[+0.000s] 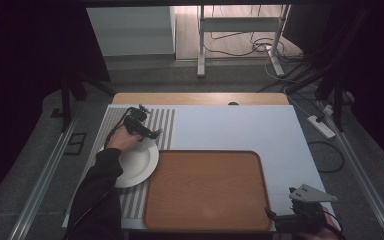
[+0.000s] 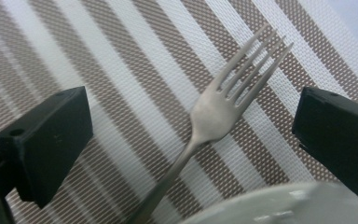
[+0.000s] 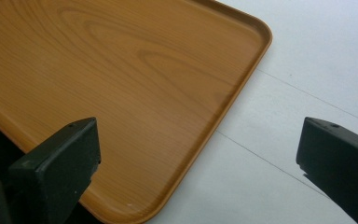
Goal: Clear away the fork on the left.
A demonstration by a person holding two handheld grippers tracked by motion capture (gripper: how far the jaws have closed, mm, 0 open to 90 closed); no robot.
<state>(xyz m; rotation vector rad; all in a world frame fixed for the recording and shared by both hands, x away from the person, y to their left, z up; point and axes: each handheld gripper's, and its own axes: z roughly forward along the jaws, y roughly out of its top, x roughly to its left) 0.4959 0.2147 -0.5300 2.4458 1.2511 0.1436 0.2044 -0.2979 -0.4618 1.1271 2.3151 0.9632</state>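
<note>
Fork (image 2: 213, 114) flat on striped placemat (image 2: 121, 84), between spread jaws of left gripper (image 2: 191, 140).
Long axis diagonal; tines point upper right, handle toward white plate (image 2: 279, 207). Right gripper (image 3: 198, 154) jaws spread, empty.

Placemat (image 2: 121, 70): brown/white stripes. Fork (image 2: 214, 112): silver-grey. Plate (image 1: 137, 162): white. Tray (image 1: 207, 190): orange-brown wood grain. Tabletop (image 1: 240, 127): white.

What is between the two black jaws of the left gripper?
A fork lying on the striped placemat, between the open jaws of the left gripper, in the left gripper view.
</note>
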